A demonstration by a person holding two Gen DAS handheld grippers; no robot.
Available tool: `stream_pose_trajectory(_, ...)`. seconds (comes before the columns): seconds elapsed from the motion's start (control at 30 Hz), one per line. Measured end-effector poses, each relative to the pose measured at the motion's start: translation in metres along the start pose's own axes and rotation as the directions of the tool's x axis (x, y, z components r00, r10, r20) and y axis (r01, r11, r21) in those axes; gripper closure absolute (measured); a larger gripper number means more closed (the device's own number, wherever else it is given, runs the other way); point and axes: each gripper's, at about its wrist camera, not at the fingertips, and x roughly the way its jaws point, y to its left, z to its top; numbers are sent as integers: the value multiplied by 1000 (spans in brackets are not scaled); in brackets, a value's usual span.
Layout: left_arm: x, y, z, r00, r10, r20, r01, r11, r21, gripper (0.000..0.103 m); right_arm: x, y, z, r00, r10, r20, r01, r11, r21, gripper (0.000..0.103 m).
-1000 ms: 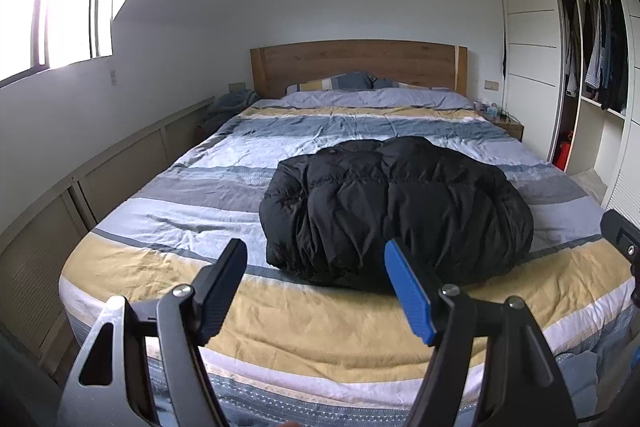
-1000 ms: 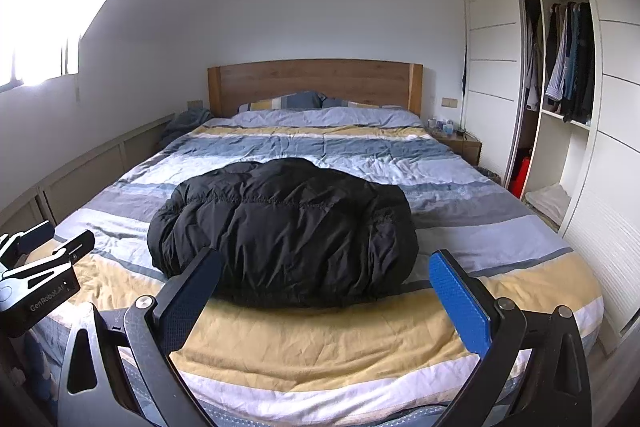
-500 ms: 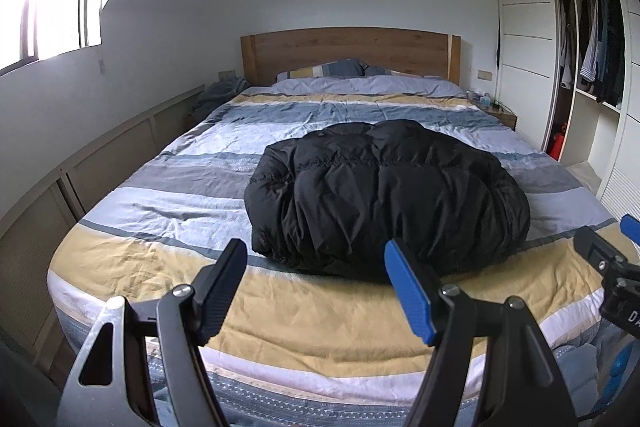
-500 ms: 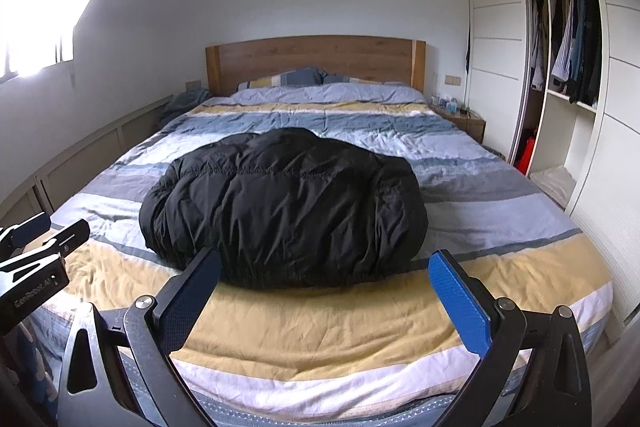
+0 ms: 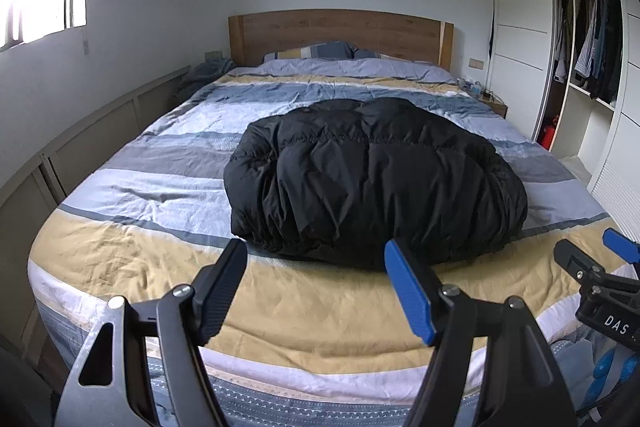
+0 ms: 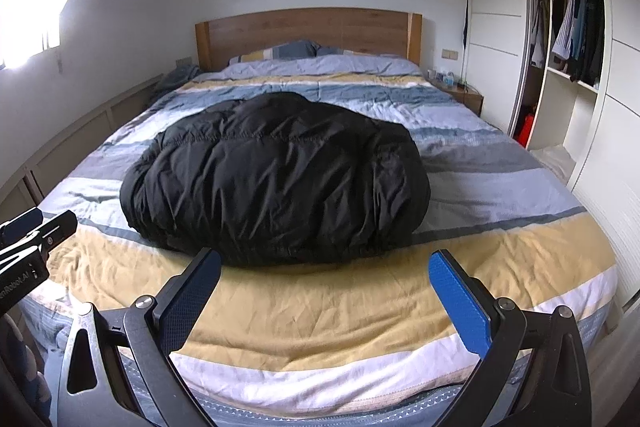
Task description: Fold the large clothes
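A black puffer jacket [image 5: 372,179] lies bunched in a rounded heap on the striped bed [image 5: 132,255]; it also shows in the right wrist view [image 6: 276,175]. My left gripper [image 5: 316,287] is open and empty, held above the foot of the bed just short of the jacket's near edge. My right gripper [image 6: 324,291] is open and empty, also over the foot of the bed in front of the jacket. Each gripper shows at the edge of the other's view: the right one at right [image 5: 596,267], the left one at left [image 6: 36,231].
A wooden headboard [image 5: 340,31] and pillows [image 5: 312,50] are at the far end. An open wardrobe [image 5: 592,67] with hanging clothes stands on the right, with a nightstand [image 6: 460,93] beside the bed. A low panelled wall [image 5: 80,143] runs along the left.
Both grippers have moved closer to the bed and tilted down a little, so the jacket looms larger. Both stay open and empty.
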Motion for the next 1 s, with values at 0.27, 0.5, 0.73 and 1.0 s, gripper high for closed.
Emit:
stream_pose_trajectory(0.27, 21, 0, -7, 999, -10, -41, 10, 1000, 2, 33, 20, 0, -6, 999, 0, -43, 0, 1000, 0, 1)
stream_pose_trajectory(0.5, 33, 1, -10, 998, -22, -65, 22, 1000, 0, 33, 32, 2, -11, 997, 3, -73, -3, 1000, -2, 1)
stream_pose_trajectory(0.73, 42, 6, -17, 994, -50, -94, 47, 998, -35, 33, 40, 5, -16, 995, 3, -97, -4, 1000, -13, 1)
stream_pose_trajectory(1.0, 48, 5, -21, 995, -14, -95, 13, 1000, -13, 33, 41, 4, -16, 995, 4, -102, -5, 1000, -15, 1)
